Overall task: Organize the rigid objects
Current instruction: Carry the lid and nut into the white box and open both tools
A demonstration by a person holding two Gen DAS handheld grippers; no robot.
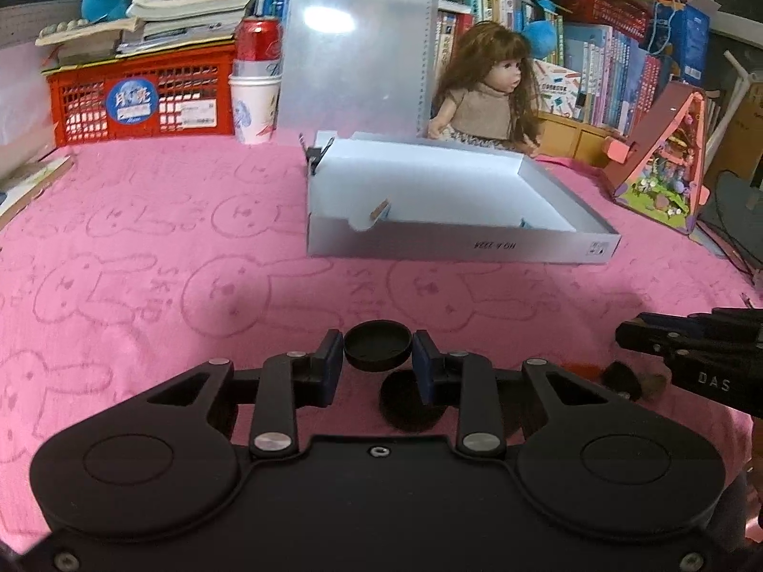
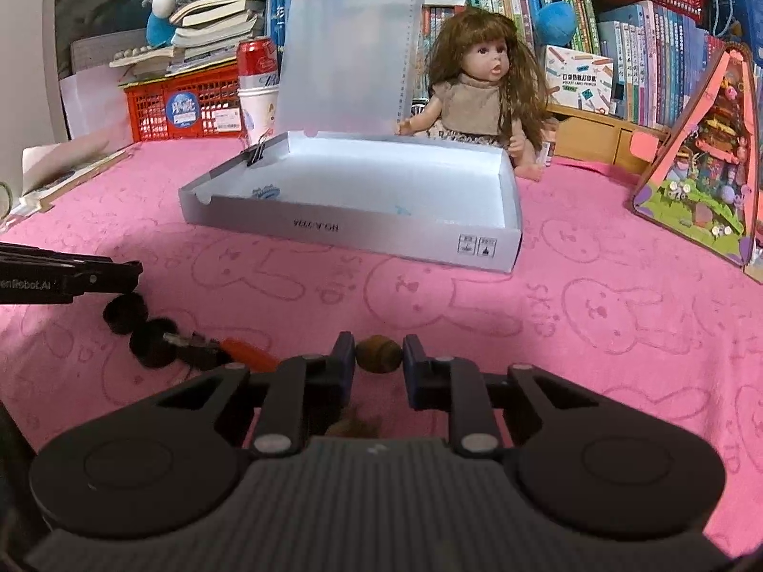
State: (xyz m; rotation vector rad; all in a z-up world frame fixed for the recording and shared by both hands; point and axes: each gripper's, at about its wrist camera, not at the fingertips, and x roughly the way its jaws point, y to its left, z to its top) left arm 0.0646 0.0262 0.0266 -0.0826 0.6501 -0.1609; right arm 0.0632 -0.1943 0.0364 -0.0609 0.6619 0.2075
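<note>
My left gripper (image 1: 377, 357) is shut on a black round cap (image 1: 377, 346), held just above the pink cloth. A second black cap (image 1: 405, 405) lies under it. My right gripper (image 2: 379, 357) has its pads on both sides of a brown walnut-like nut (image 2: 379, 353). Another brown nut (image 2: 353, 426) lies behind its fingers. The open white box (image 1: 458, 238) stands ahead in the left wrist view and also shows in the right wrist view (image 2: 362, 229). Black caps (image 2: 125, 312), a black clip and an orange piece (image 2: 248, 352) lie to the right gripper's left.
A doll (image 2: 481, 90) sits behind the box. A red crate (image 1: 143, 95), a red can on paper cups (image 1: 257, 76) and books stand at the back. A pink toy house (image 2: 706, 176) stands at right. The box's clear lid (image 1: 353, 47) stands upright.
</note>
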